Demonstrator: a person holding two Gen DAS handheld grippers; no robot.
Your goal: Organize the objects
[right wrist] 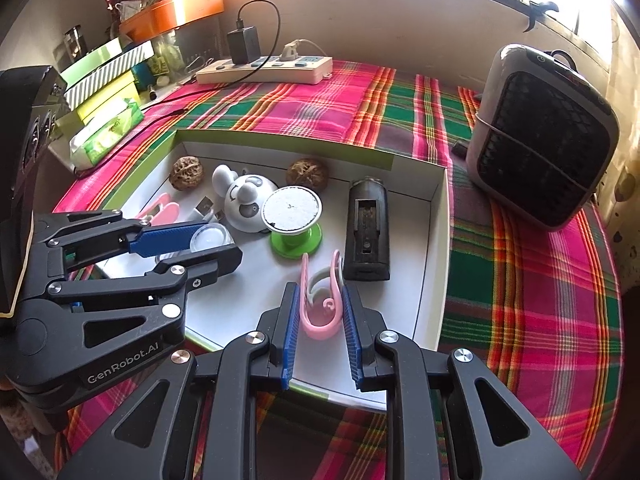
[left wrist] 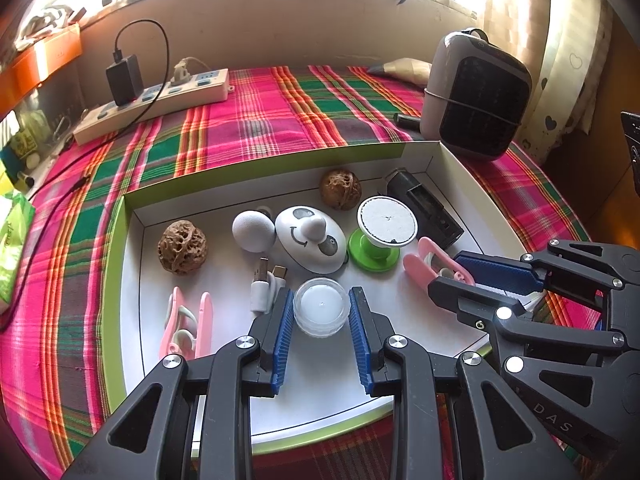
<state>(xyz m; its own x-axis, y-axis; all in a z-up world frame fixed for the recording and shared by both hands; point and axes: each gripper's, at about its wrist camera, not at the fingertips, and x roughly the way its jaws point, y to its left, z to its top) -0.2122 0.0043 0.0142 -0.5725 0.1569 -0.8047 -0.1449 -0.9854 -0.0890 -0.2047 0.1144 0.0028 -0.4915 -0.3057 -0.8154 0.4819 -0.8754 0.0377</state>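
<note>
Holding two items at once down in the white tray [left wrist: 448, 168], both grippers are mid-grasp. The left gripper [left wrist: 320, 304] has its ribbed blue pads pressed to either side of a small clear plastic jar [left wrist: 320, 306] with a milky lid, sitting on the tray floor near the front. The right gripper [right wrist: 318, 300] is squeezed narrow on a pink clothes peg [right wrist: 322, 300], a springy plastic loop with a pale inner clip, near the tray's right front.

Everything loose looks to be gathered inside the tray already: two wrinkled brown walnuts [left wrist: 182, 246], a smooth white panda toy [left wrist: 310, 238] with a round white ball [left wrist: 253, 230] beside it, a green stand [left wrist: 372, 250] topped by a rough white disc, a boxy black gadget [left wrist: 424, 204], a white cable plug [left wrist: 264, 284] and a second pink peg [left wrist: 188, 320]. By my reckoning, sorting is under way, with most pieces not yet grouped. Glossy card tray, woven plaid cloth [left wrist: 260, 112] beneath.
</note>
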